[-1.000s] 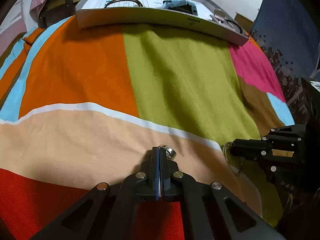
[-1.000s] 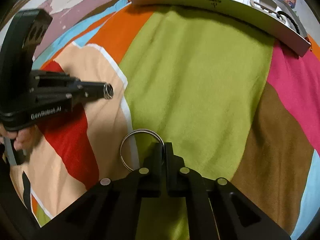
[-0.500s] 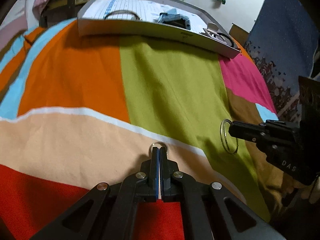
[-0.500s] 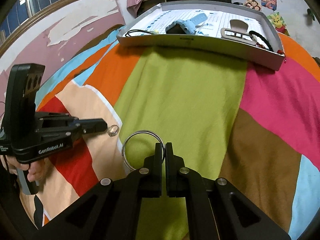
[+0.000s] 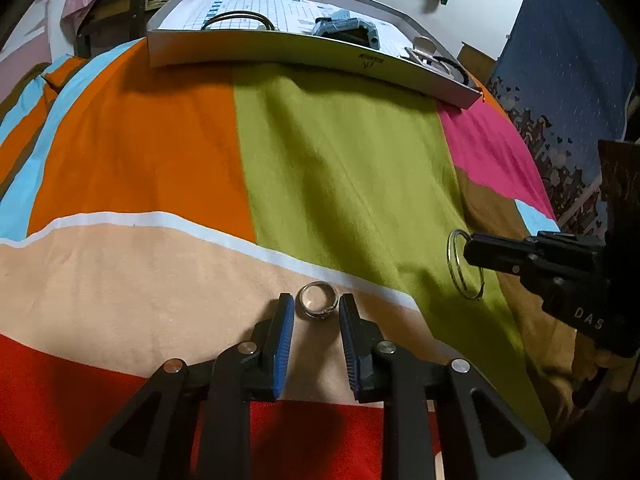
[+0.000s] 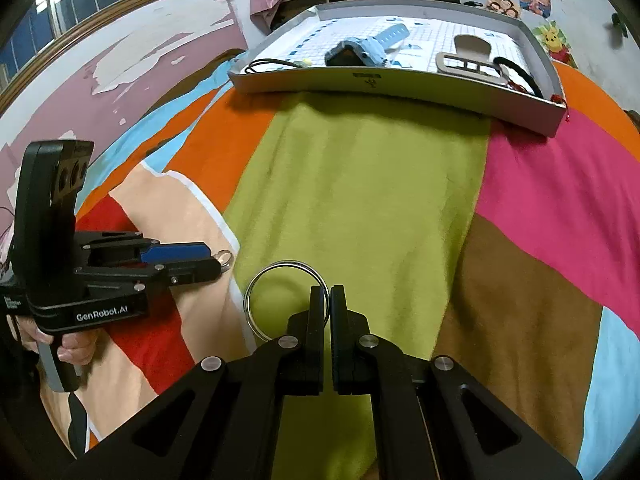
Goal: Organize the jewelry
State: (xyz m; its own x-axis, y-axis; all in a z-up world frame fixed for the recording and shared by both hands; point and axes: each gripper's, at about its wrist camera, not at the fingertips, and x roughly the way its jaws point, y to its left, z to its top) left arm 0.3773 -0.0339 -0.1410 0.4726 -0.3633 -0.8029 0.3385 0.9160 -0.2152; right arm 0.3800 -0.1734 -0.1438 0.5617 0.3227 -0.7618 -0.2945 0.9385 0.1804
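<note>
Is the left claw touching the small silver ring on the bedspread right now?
Apart. The left wrist view shows the left claw just opened, the small silver ring lying on the bedspread between its fingertips, with cloth visible on both sides.

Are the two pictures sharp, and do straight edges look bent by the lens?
Left wrist view: sharp; the finger ring is crisp between the blue pads, but the tray front wall bows. Right wrist view: also sharp; the tray rim curves, corners are black, and soft shadow lies under the thin bangle.

Ring (image 5: 319,300), bangle (image 6: 286,300): shiny metal. Sheet (image 5: 344,168): matt cloth. Tray (image 6: 400,80): smooth, matt grey. Gripper pads (image 5: 282,350): ribbed blue.
</note>
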